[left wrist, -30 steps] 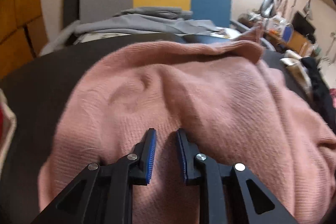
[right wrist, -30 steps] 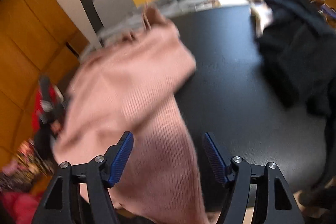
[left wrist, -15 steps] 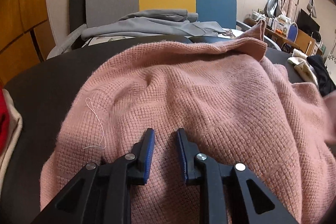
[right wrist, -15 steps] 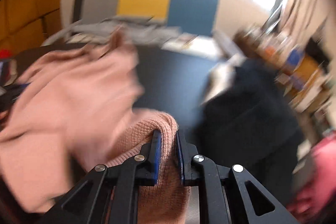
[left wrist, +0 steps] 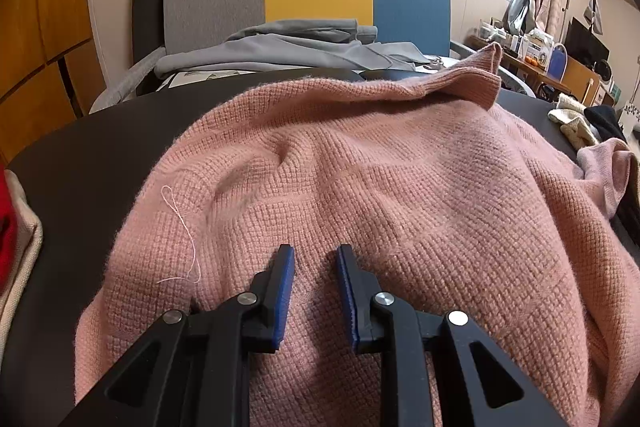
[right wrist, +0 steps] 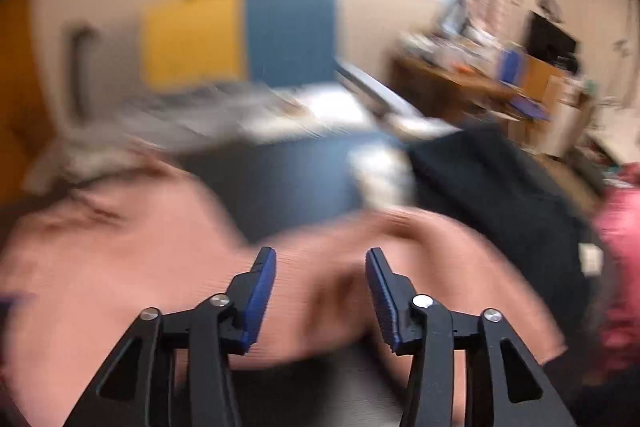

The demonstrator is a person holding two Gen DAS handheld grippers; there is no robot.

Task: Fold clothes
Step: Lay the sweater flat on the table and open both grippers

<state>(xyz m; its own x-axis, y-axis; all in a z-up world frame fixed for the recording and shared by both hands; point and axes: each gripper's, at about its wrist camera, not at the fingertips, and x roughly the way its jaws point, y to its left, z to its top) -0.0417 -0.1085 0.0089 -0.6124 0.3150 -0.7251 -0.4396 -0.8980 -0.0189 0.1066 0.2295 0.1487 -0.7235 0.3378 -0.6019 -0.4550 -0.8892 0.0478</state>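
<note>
Pink knitted sweater covers the dark table; left gripper rests on it, narrowly parted, gripping nothing; right gripper gapes empty; grey clothes at twelve o'clock.

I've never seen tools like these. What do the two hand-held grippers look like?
Both look alike. The left hand-held gripper and the right hand-held gripper have black, angular linkage arms with triangular cut-outs, silver round pivot pins, and two flat fingers faced with ribbed blue pads. No cables or sleeves show.

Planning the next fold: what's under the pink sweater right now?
The pink sweater lies on a dark table, bare along its left and far edges. The left gripper hovers over the knit. Anything beneath the sweater's middle is covered.
</note>
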